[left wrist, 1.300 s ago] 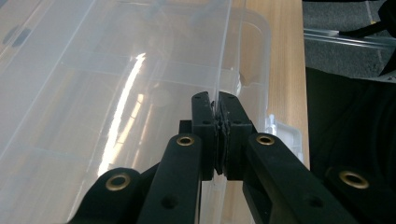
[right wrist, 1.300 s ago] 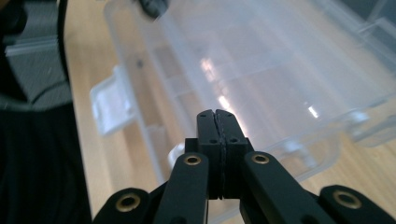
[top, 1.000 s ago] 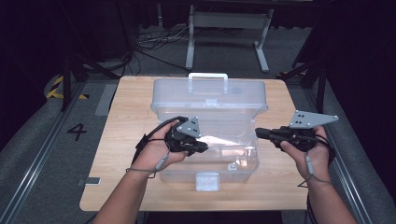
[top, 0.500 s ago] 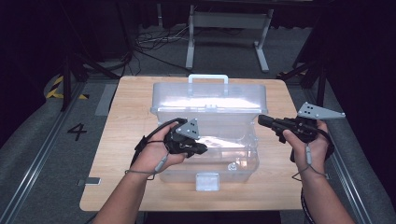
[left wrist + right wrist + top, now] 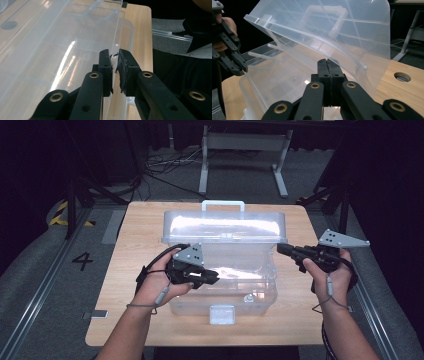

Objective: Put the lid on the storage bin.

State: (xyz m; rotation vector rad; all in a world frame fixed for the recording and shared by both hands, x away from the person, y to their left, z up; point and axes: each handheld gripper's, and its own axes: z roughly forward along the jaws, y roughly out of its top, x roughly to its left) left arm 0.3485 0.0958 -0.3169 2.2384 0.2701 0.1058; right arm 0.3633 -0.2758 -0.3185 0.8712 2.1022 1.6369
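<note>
Nearest you, at lower centre of the high view, the clear box sits on the wooden table, its latch facing you. Your left gripper reaches over the box's left wall; its jaws have just been opening and stand a little apart with the box's thin rim between them, pads not pressing. At the right, your right gripper is fully closed, tips at the lid's right edge. The lid stands raised behind, handle uppermost.
</note>
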